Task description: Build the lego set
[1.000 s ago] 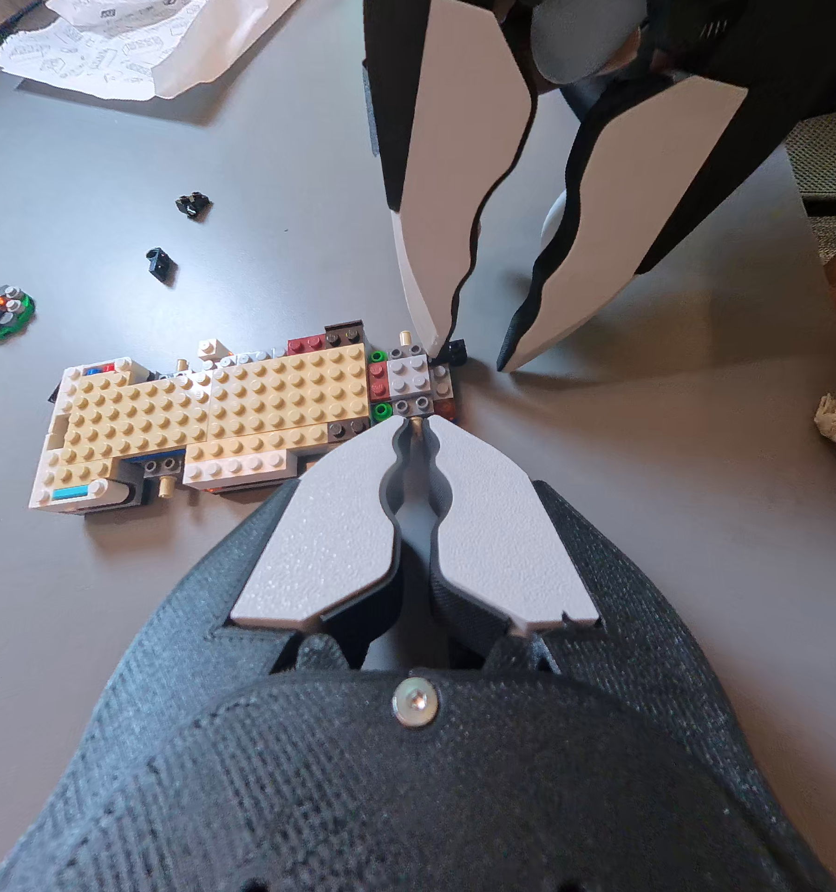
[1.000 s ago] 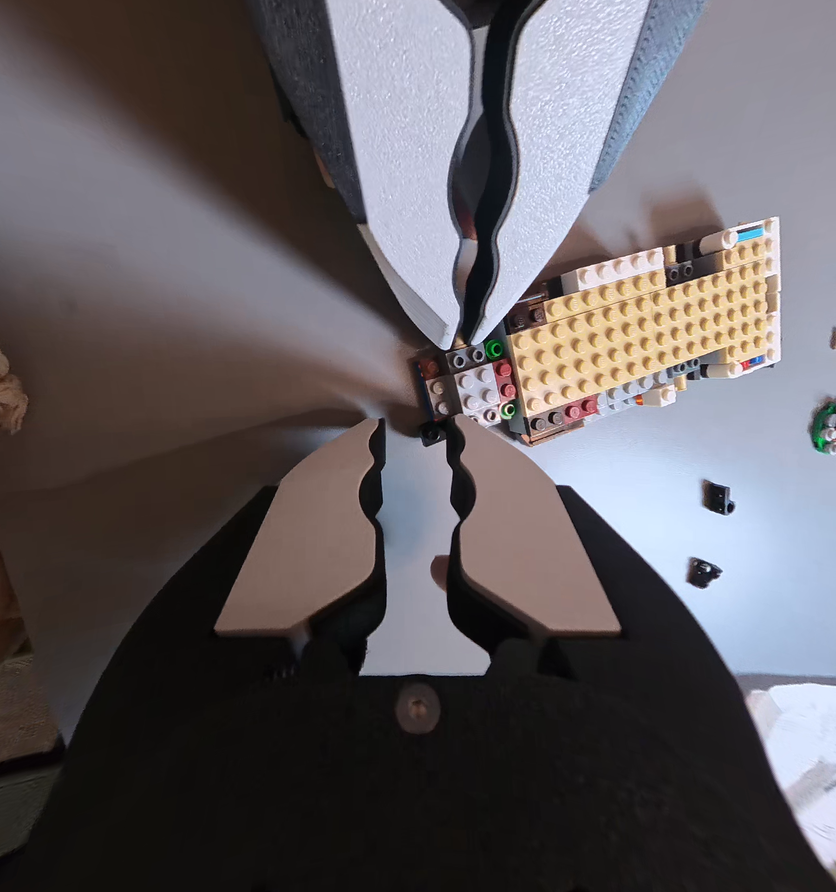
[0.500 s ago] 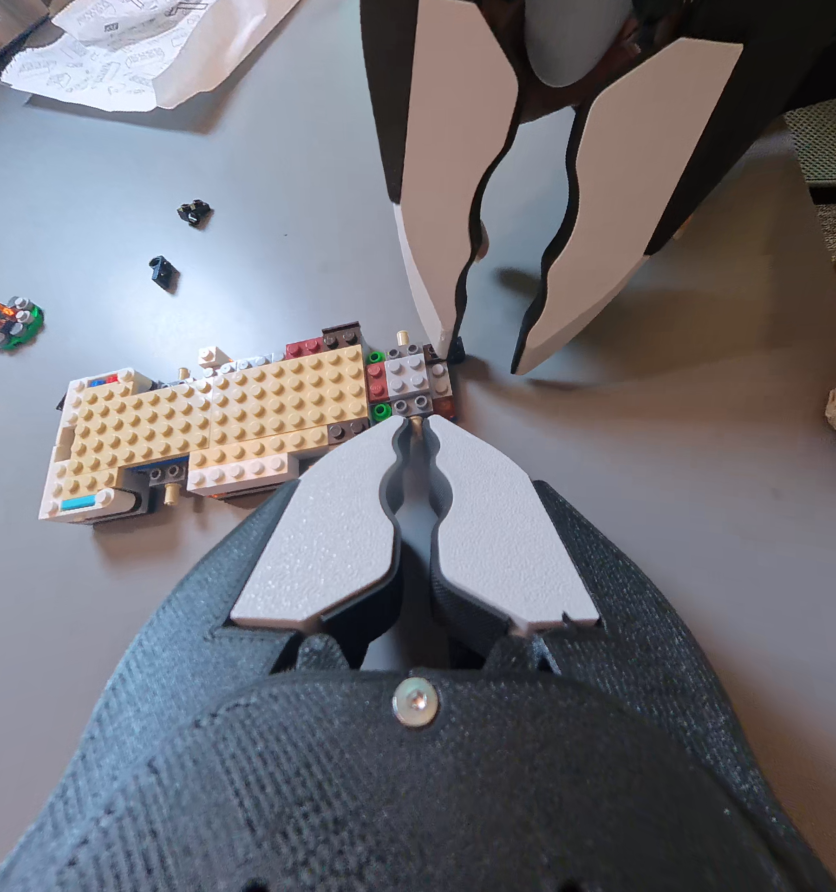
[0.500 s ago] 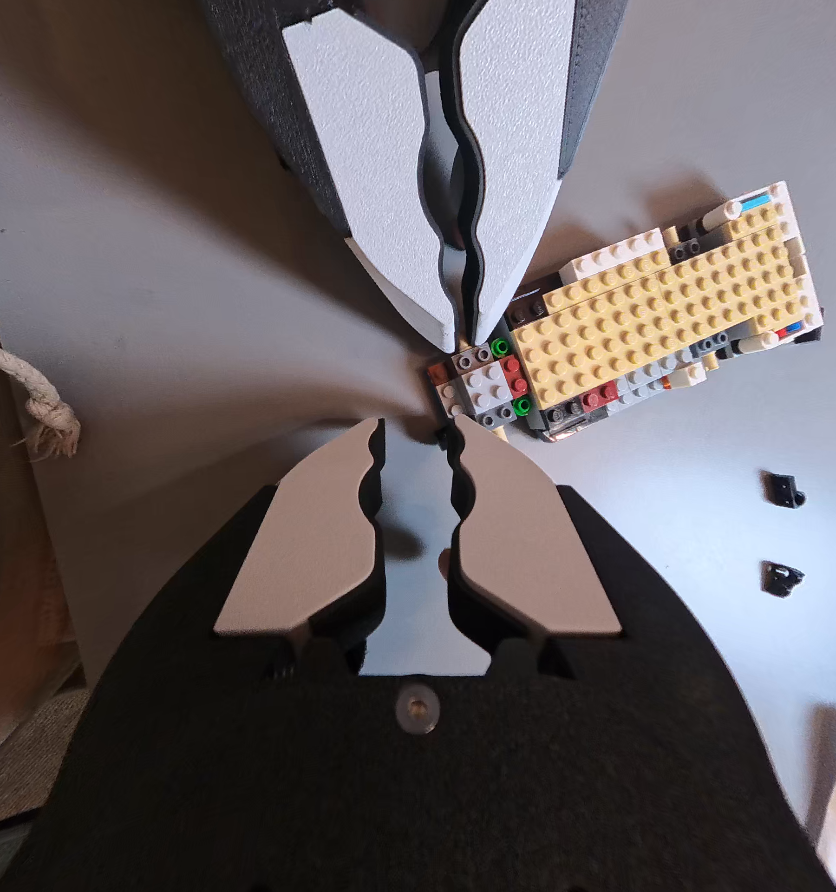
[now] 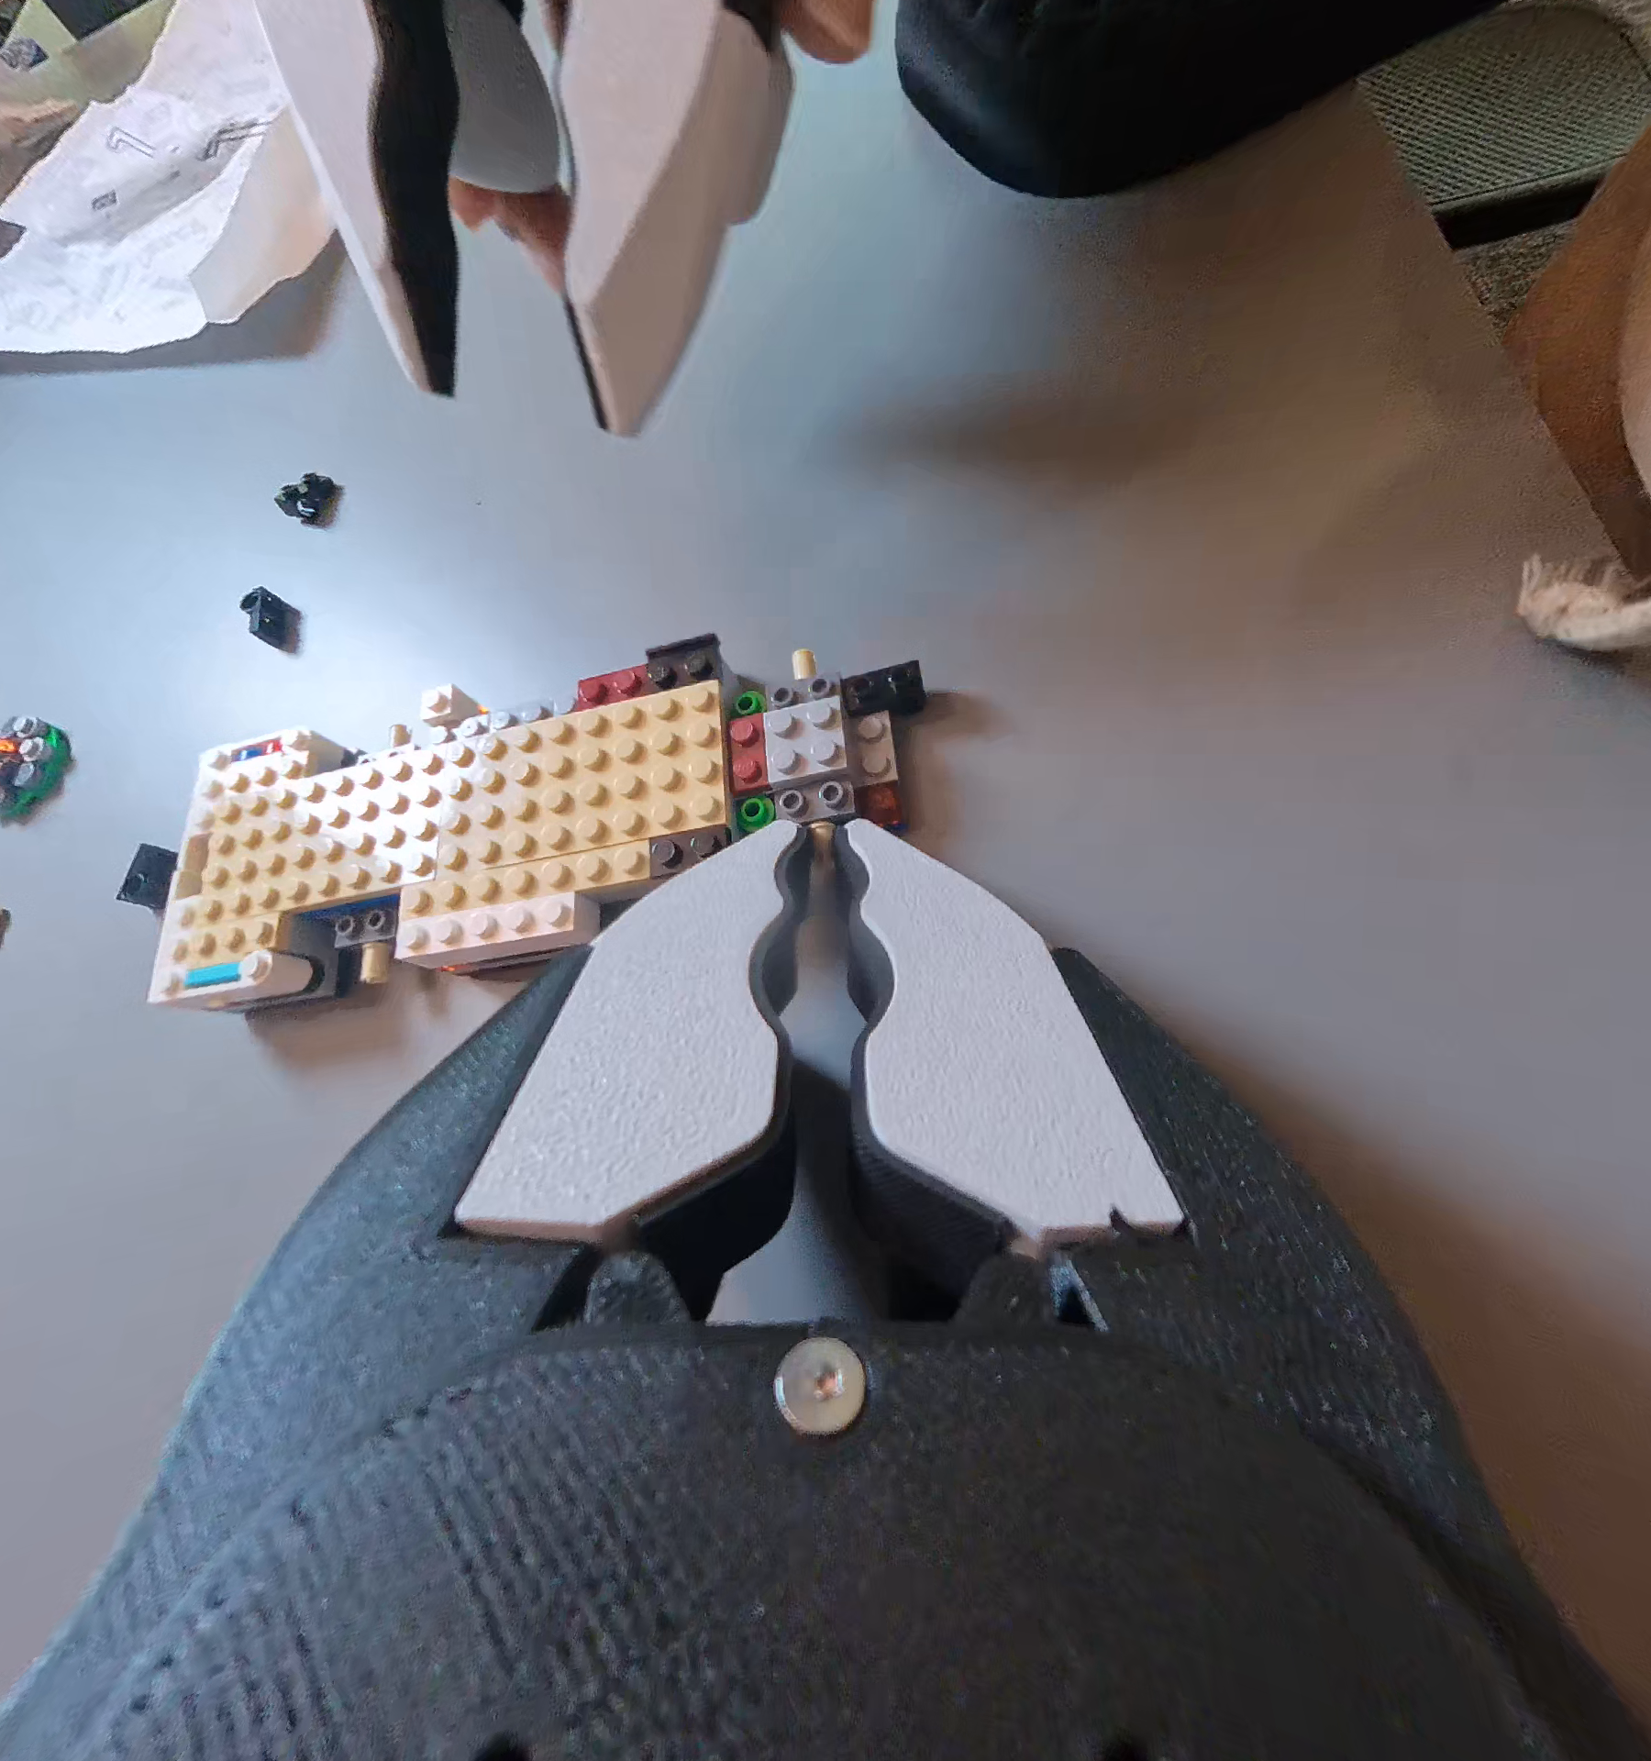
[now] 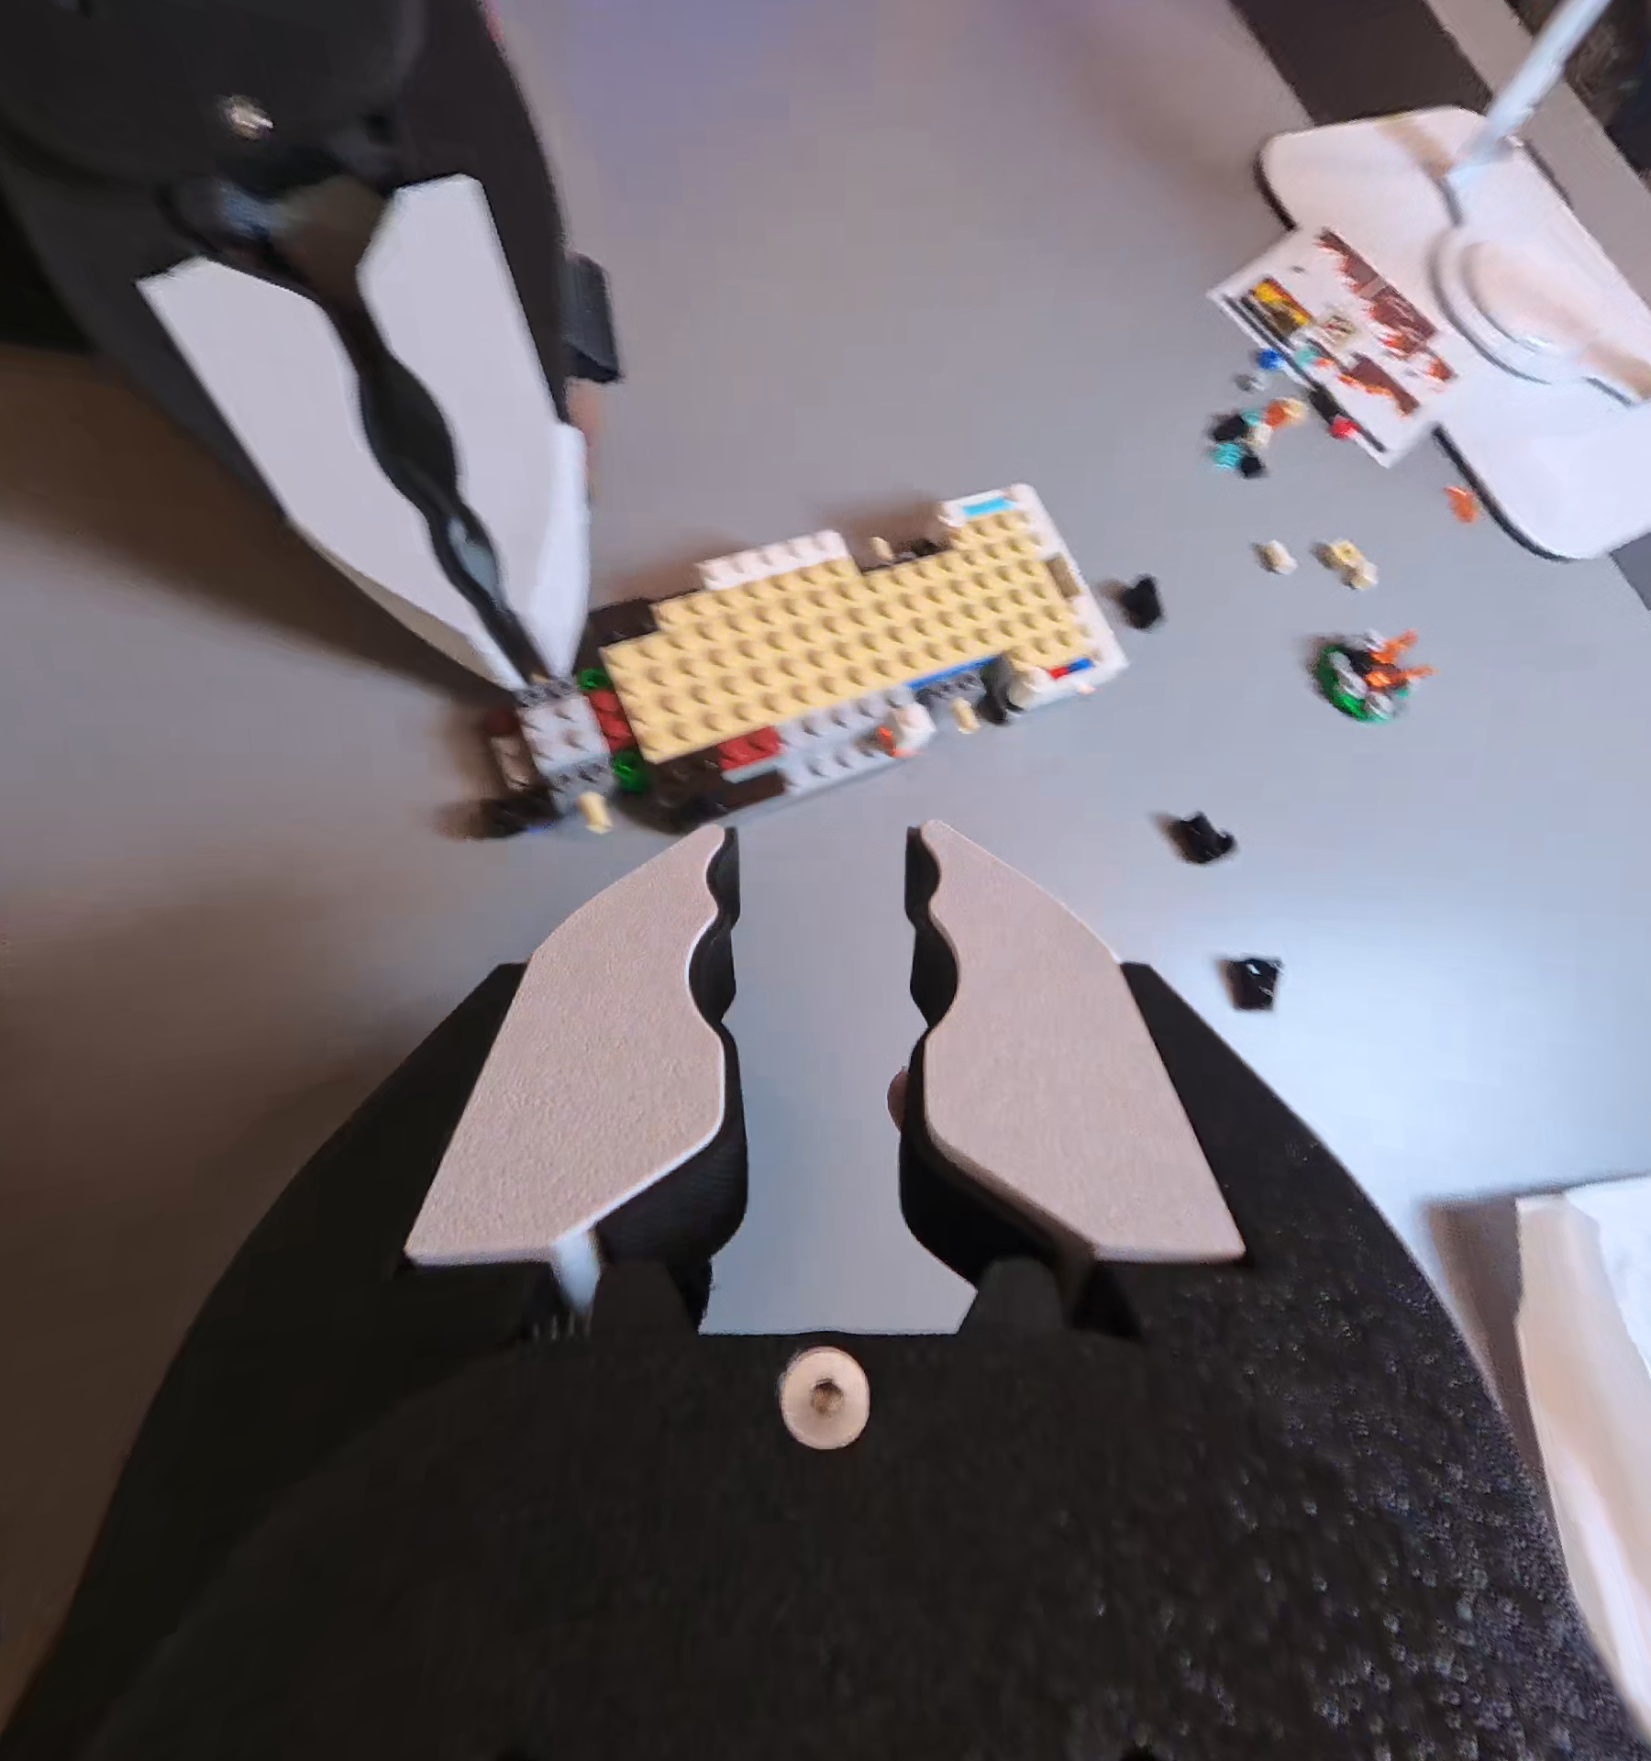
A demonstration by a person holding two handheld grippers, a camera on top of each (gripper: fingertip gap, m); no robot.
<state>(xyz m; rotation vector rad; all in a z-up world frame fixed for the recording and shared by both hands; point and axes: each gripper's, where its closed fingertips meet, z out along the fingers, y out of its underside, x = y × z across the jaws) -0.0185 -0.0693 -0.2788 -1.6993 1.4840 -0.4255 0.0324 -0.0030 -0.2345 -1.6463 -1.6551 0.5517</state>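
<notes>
- Grey, smooth tabletop (image 5: 1184,667) filled both views, matte with a soft sheen from the light.
- My right gripper (image 6: 817,839) had been low at the right end of the brick model (image 5: 564,791) half a second before. Now it hung above the table, back from the model, with its jaws wider and nothing between them.
- A small black brick (image 5: 884,688) that had sat at those fingertips now lay against the model's far right corner, apart from the gripper.
- My left gripper (image 5: 822,834) had not shifted. Its pale, grainy fingers stayed pinched on a thin tan peg (image 5: 821,842) jutting from the model's near right end.
- The model lay flat mid-table, a long, studded tan plate edged with white, grey, dark red and green pieces in hard, glossy plastic.
- Two loose black pieces (image 5: 271,615) lay beyond its left half, and a round green cluster (image 5: 16,767) farther left.
- Creased white paper (image 5: 107,219) lay at the far left, and a frayed rope end (image 5: 1584,610) at the right edge.
</notes>
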